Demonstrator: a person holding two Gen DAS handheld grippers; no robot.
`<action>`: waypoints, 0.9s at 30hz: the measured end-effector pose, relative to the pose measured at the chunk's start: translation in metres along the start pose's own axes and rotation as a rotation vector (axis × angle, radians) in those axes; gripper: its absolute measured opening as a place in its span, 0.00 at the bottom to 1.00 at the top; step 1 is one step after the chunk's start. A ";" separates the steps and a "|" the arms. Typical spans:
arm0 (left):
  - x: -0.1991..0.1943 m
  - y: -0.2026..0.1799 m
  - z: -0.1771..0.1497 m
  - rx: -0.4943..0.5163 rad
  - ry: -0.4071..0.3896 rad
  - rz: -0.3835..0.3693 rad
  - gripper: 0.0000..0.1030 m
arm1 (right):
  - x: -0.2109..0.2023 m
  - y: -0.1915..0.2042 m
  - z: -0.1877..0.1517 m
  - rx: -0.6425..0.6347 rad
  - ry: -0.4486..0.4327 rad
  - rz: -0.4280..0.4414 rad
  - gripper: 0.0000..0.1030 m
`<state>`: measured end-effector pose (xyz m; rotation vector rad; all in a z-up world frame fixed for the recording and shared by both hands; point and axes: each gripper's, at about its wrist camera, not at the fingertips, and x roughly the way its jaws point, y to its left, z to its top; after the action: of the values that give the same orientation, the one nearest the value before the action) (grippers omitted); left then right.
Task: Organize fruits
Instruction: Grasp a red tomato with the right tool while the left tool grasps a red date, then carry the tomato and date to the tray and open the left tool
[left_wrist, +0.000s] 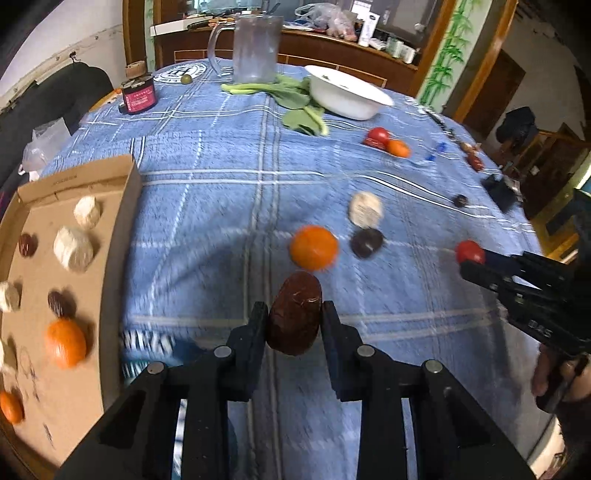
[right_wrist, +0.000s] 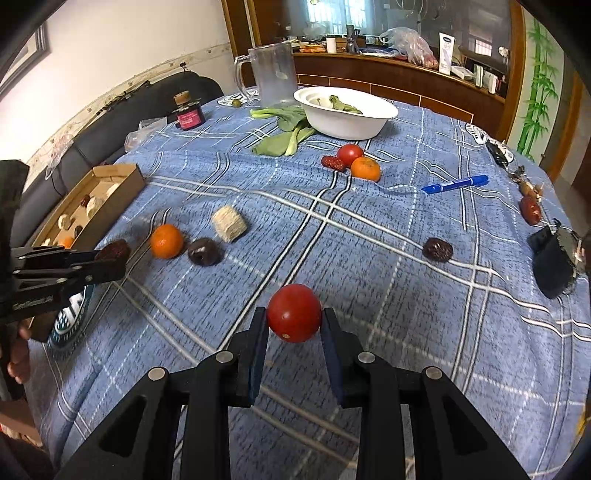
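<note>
Both tongs loaded, fruit on its way to the box

The left gripper (left_wrist: 294, 317) pinches a dark red date (left_wrist: 294, 317) and the right gripper (right_wrist: 294, 319) pinches a red tomato (right_wrist: 294, 312), both apparently lifted off the blue checked cloth (right_wrist: 369, 258). Next, I judge, each goes to the cardboard box (left_wrist: 125, 206) at the left, placed clear of the oranges already inside. Farther out, an orange (left_wrist: 314, 247), a dark fruit (left_wrist: 366, 242) and more wait by the white bowl (right_wrist: 347, 122).
</note>
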<state>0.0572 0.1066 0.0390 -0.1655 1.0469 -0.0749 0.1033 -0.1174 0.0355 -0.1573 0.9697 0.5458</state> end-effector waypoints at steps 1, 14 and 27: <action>-0.005 -0.001 -0.005 -0.001 -0.003 -0.008 0.27 | -0.002 0.002 -0.003 0.000 0.003 -0.003 0.29; -0.057 0.021 -0.044 -0.045 -0.048 -0.033 0.27 | -0.012 0.041 -0.028 0.007 0.025 0.008 0.30; -0.108 0.091 -0.062 -0.147 -0.117 0.039 0.27 | -0.008 0.125 0.010 -0.108 -0.022 0.099 0.30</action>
<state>-0.0520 0.2054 0.0854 -0.2794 0.9382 0.0465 0.0443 -0.0100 0.0614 -0.2000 0.9305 0.6901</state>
